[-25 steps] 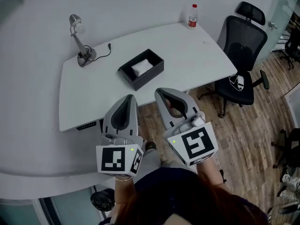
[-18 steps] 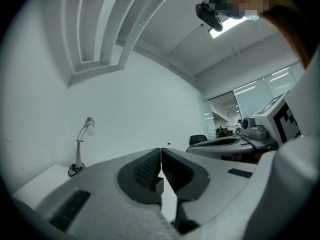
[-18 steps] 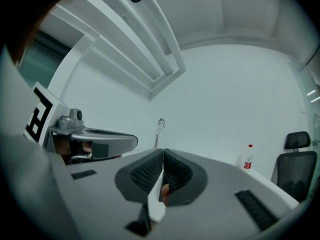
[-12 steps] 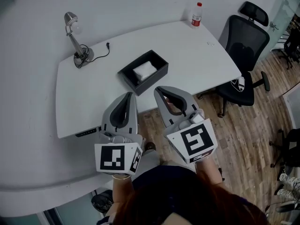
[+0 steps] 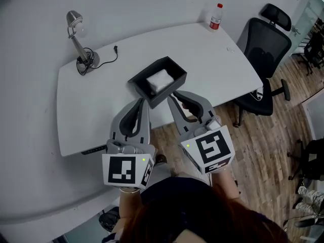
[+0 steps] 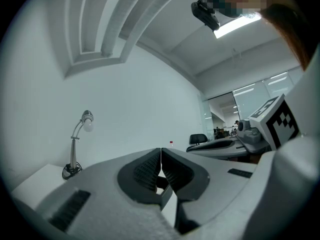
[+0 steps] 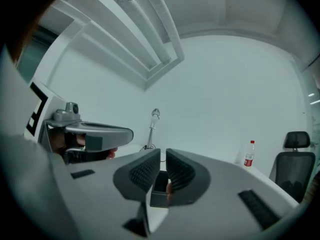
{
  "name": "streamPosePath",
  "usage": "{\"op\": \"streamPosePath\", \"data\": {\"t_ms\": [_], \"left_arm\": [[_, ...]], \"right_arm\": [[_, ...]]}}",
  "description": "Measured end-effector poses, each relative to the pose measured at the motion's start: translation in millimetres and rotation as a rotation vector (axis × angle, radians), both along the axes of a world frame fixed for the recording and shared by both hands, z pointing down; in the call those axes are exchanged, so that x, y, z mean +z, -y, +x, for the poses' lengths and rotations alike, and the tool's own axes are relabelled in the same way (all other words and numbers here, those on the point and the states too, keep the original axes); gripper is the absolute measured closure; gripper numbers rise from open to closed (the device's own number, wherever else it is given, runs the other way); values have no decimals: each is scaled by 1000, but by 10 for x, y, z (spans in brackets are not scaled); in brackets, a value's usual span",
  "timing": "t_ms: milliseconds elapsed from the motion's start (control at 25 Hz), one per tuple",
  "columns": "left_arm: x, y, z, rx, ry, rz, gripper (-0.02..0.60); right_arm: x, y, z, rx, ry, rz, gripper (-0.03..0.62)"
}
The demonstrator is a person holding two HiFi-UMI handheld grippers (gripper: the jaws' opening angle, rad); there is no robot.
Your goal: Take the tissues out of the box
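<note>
White table point(image 5: 101, 100) fills the middle, with a black office chair point(image 5: 263, 59) off its right end. At the near edge, the left gripper point(image 5: 142, 101) has its jaws pressed together and empty; the right gripper point(image 5: 174, 96) has just been opening to a narrow gap, with nothing in it. Just beyond both tips sits the black box point(image 5: 152, 69), white tissues point(image 5: 159, 79) inside. A small bottle point(image 5: 216, 16) stands at the far corner

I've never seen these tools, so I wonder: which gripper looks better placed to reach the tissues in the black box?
Probably the right gripper: its jaws have just been opening, nothing between them, and point at the box holding the tissues. The left gripper sits beside it, jaws together.
</note>
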State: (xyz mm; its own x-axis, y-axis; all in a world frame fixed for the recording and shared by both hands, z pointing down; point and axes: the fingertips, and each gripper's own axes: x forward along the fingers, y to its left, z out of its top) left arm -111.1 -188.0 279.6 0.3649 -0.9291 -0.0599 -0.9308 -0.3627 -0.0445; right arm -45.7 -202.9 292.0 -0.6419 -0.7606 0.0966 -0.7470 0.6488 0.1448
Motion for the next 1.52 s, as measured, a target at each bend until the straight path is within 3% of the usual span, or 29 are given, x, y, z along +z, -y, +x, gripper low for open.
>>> {"op": "streamPosePath", "data": {"t_ms": [920, 1520], "left_arm": [[191, 658, -483, 118, -37, -58, 555], [320, 1179, -576, 89, -51, -96, 555]], "right_arm": [[497, 722, -426, 116, -194, -156, 454], [1010, 1224, -507, 75, -324, -288, 387]]}}
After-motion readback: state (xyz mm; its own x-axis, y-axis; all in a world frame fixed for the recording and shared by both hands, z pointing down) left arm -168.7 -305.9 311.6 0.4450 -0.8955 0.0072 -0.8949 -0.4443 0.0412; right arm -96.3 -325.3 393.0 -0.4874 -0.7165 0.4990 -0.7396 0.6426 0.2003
